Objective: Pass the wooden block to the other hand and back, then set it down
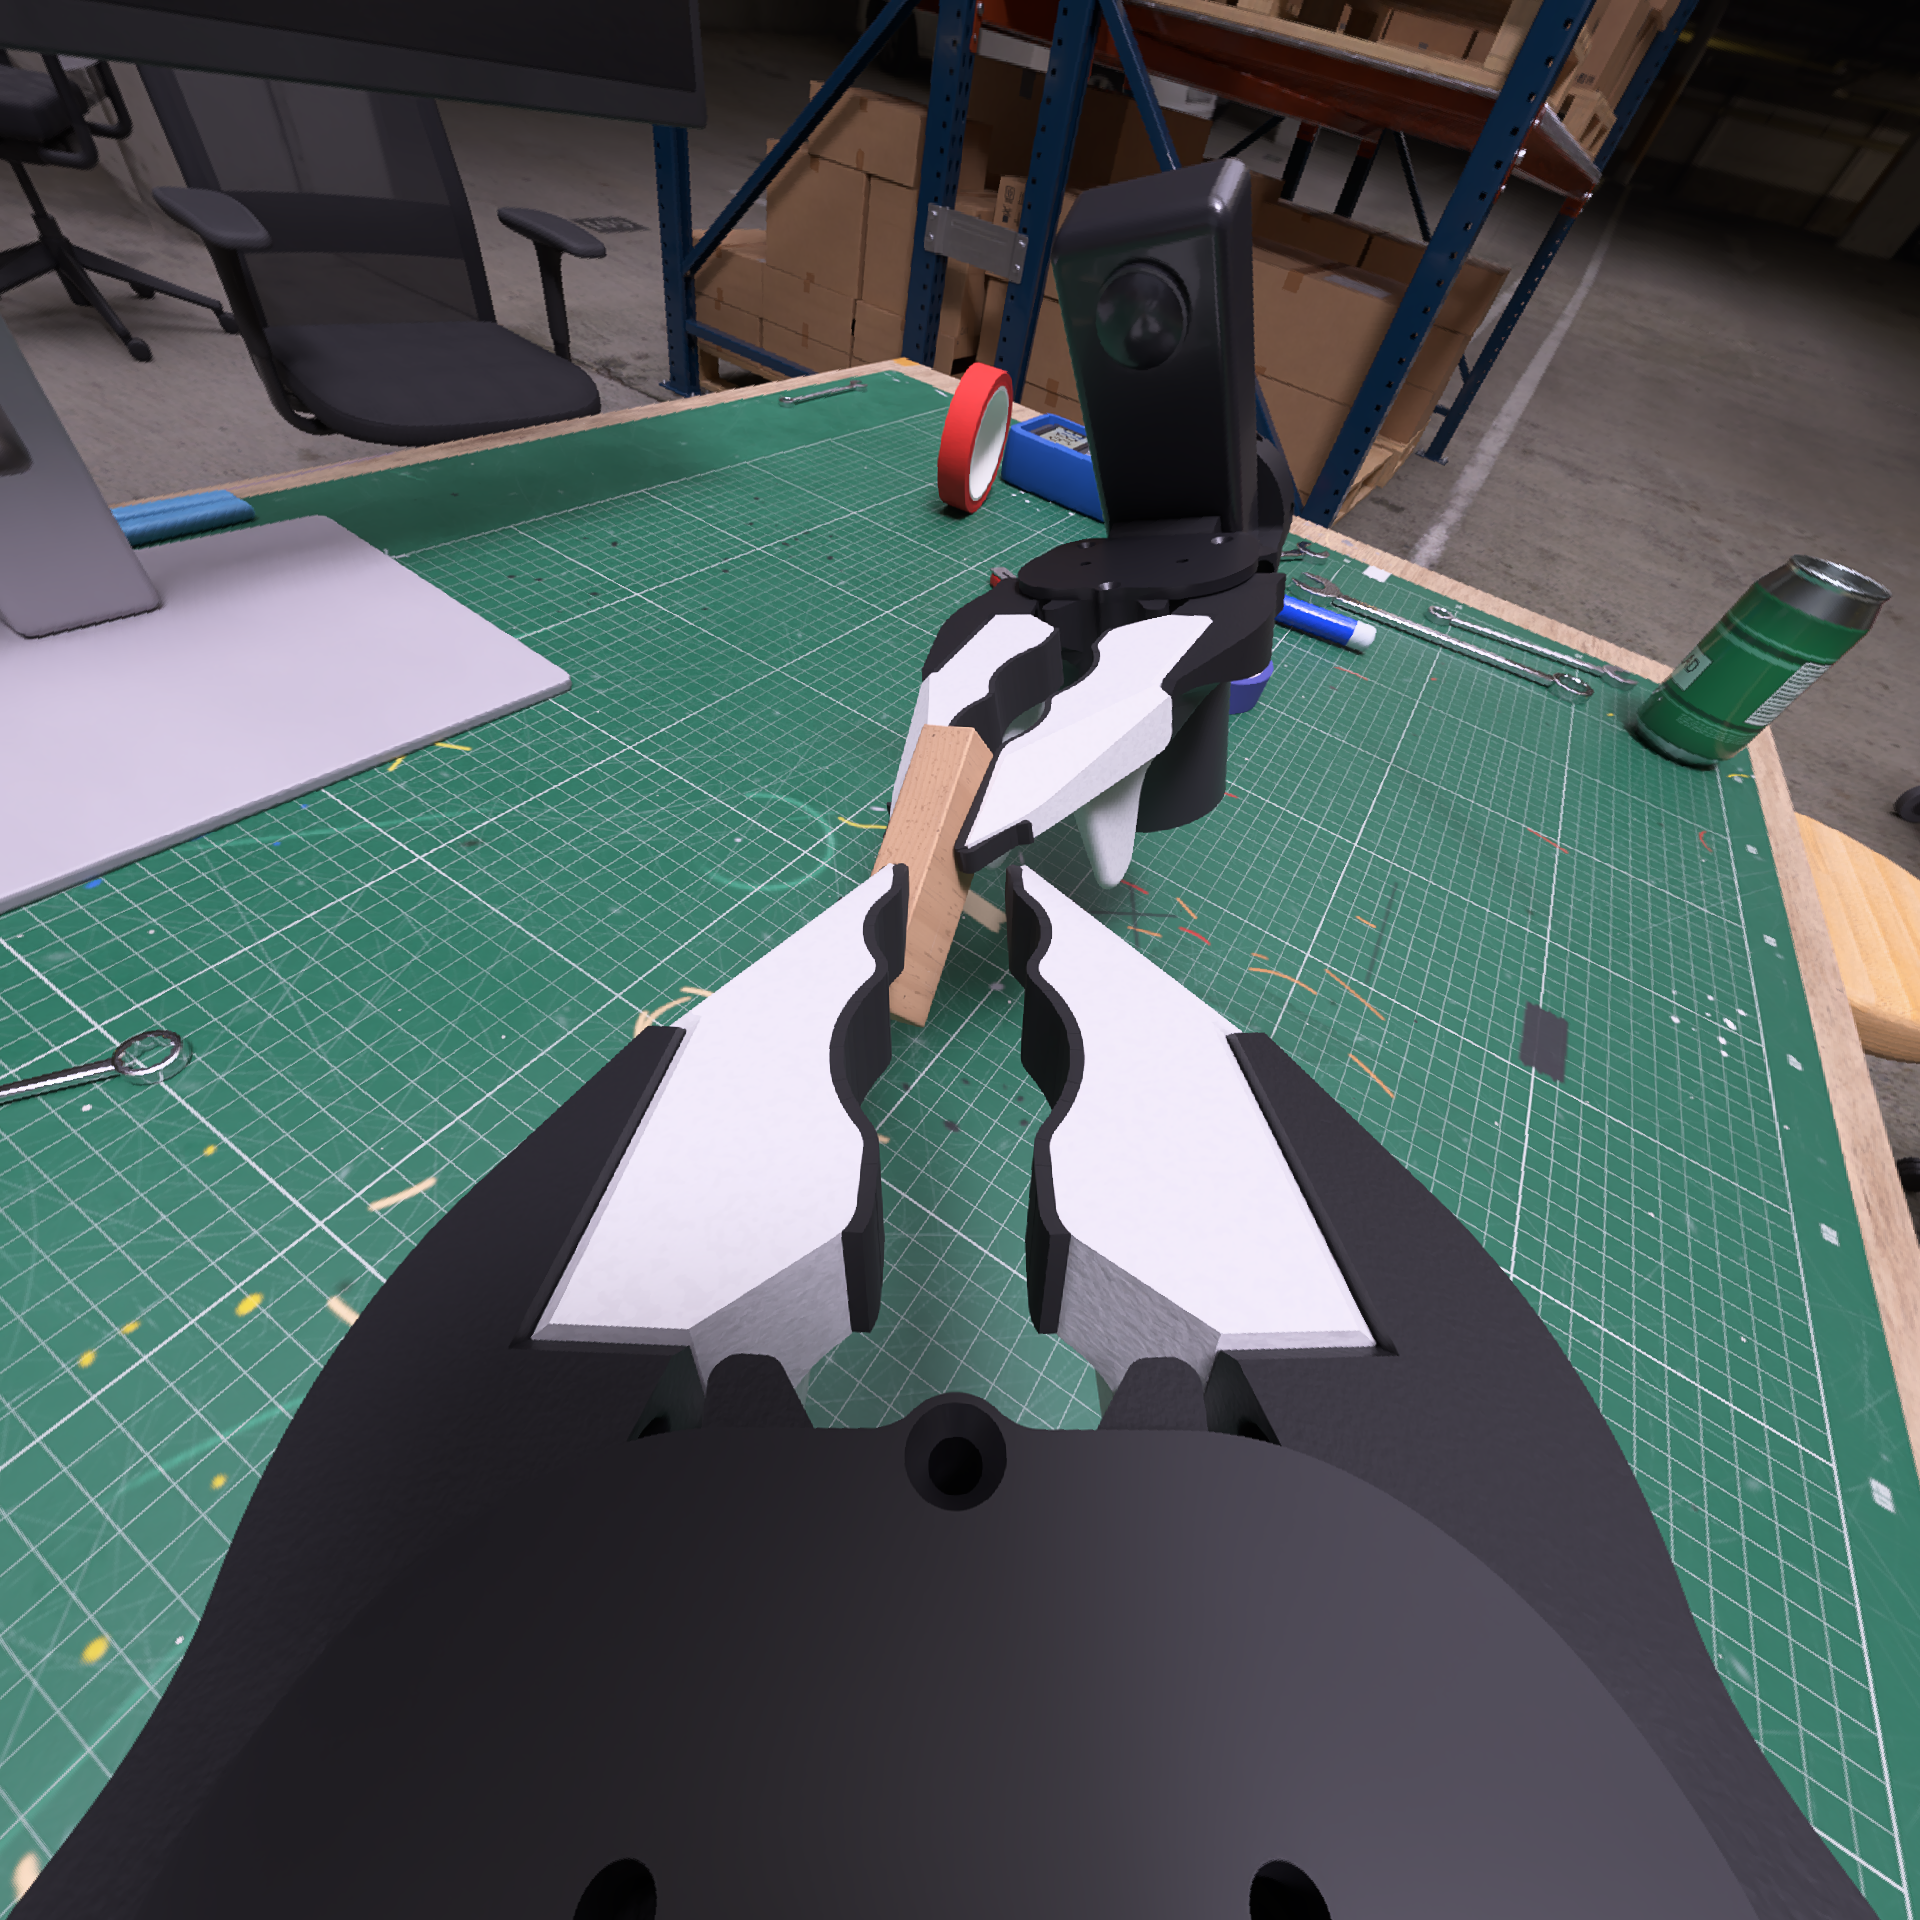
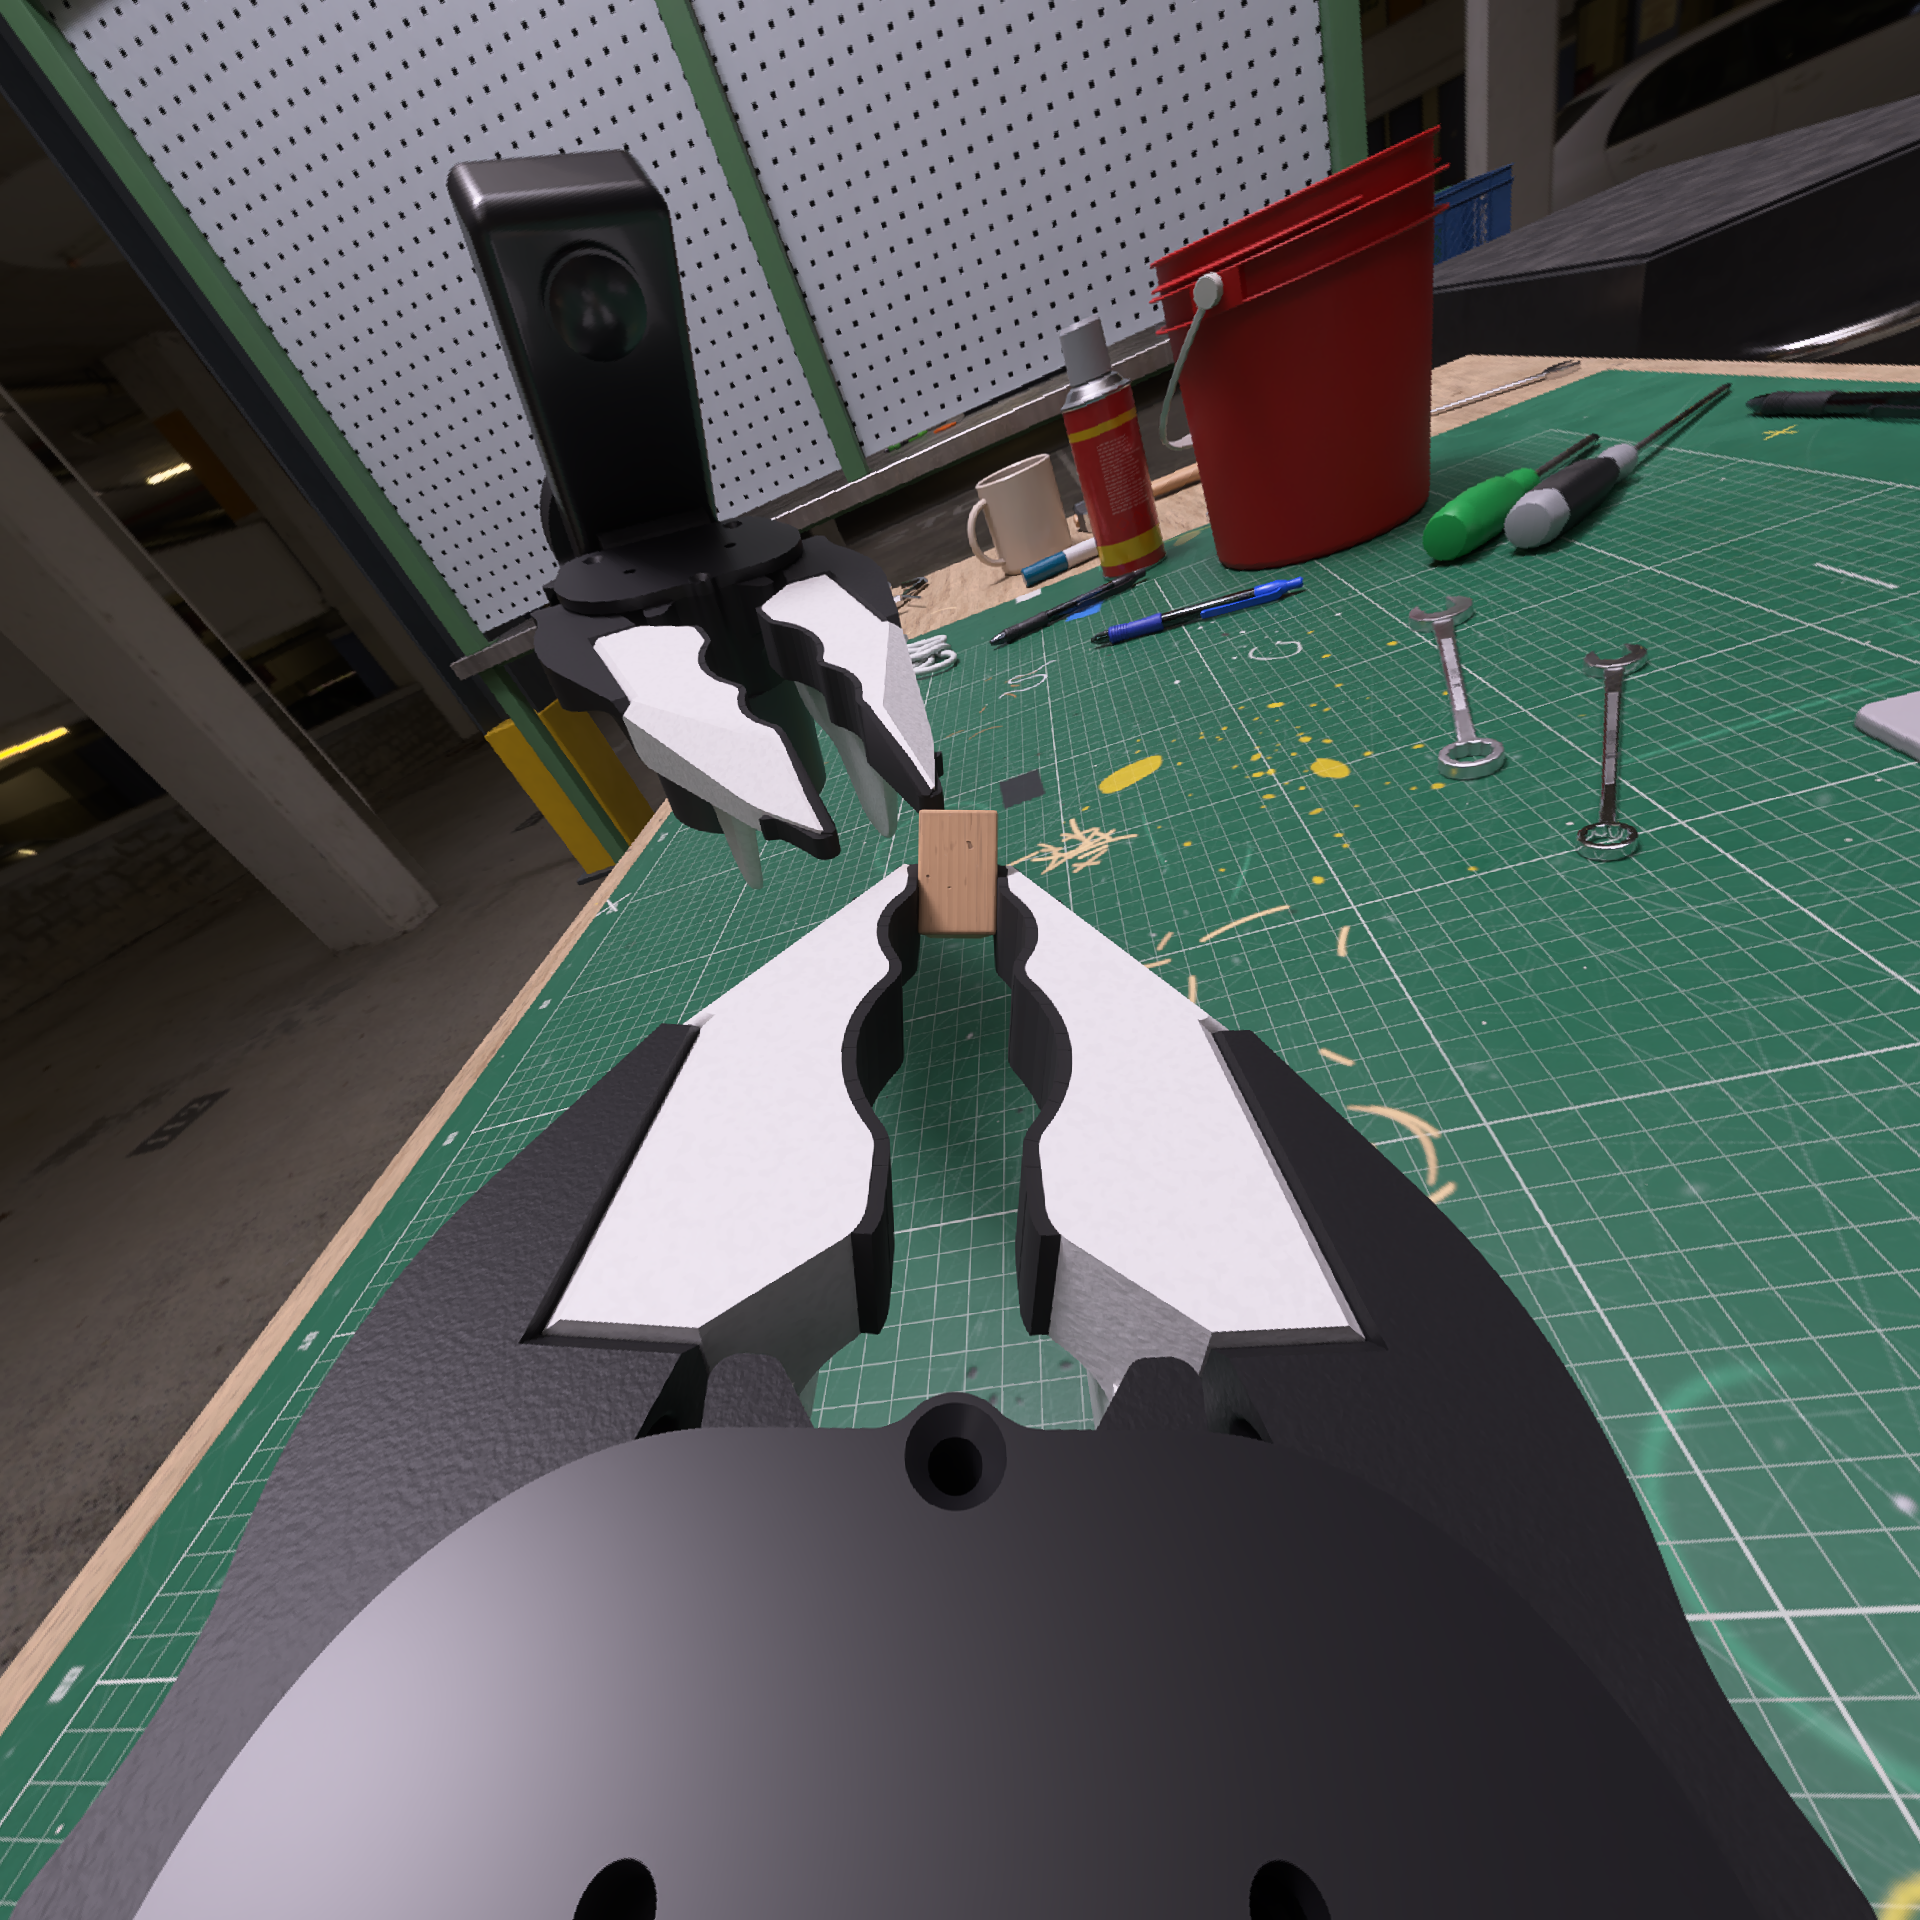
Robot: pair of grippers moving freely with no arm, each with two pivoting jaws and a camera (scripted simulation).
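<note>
The wooden block [image 2: 956, 873] is a small pale slab held above the green cutting mat [image 2: 1351, 1039]. My right gripper [image 2: 958, 883] is shut on it, both fingertips pressed to its sides. In the left wrist view the block [image 1: 930, 831] hangs tilted from the right gripper [image 1: 951, 847], which comes in from the far side. My left gripper [image 1: 958, 883] is open. The block's lower end sits between its fingers, close to the left finger, with a gap on the right. The left gripper [image 2: 873, 821] also shows in the right wrist view, open, at the block's upper left.
A red bucket [image 2: 1309, 395], spray can [image 2: 1112, 457], mug [image 2: 1018, 514], pens, screwdrivers [image 2: 1486, 509] and two wrenches [image 2: 1460, 686] lie beyond. The left wrist view shows a grey monitor base [image 1: 239, 675], a red tape roll [image 1: 975, 436] and a green can [image 1: 1756, 665].
</note>
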